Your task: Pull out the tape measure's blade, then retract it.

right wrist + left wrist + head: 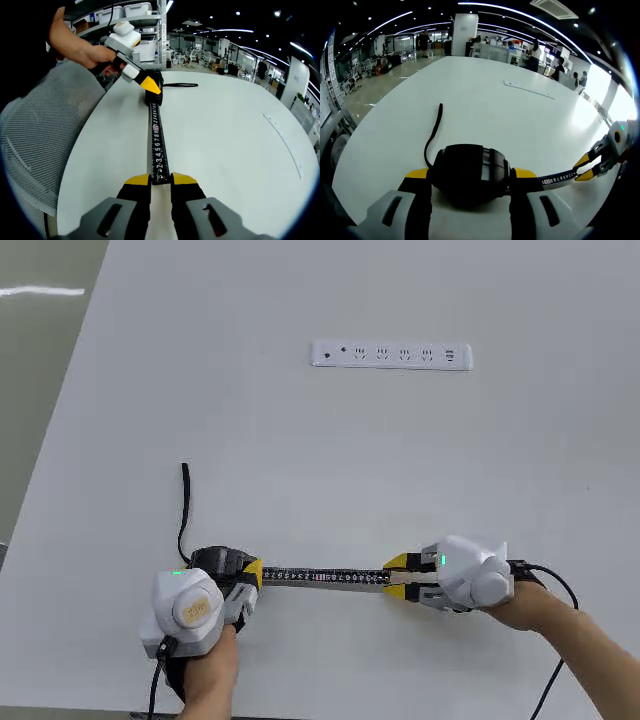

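Here, the left gripper [470, 176] is clamped on the rounded black case of the tape measure [222, 562], near the front edge of the table [300, 440]. The right gripper [160, 179] pinches the tip of the narrow, numbered blade [156, 140], which lies flat and straight between them. A black wrist strap [185, 505] curls away from the case. The smooth white table stretches open beyond, a white power strip [390, 355] well apart, in a bright open hall.

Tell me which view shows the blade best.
The right gripper view: the blade runs straight from the jaws to the case, with its numbers readable. In the head view it is a thin, distant strip; the left gripper view catches a short stretch at one side.
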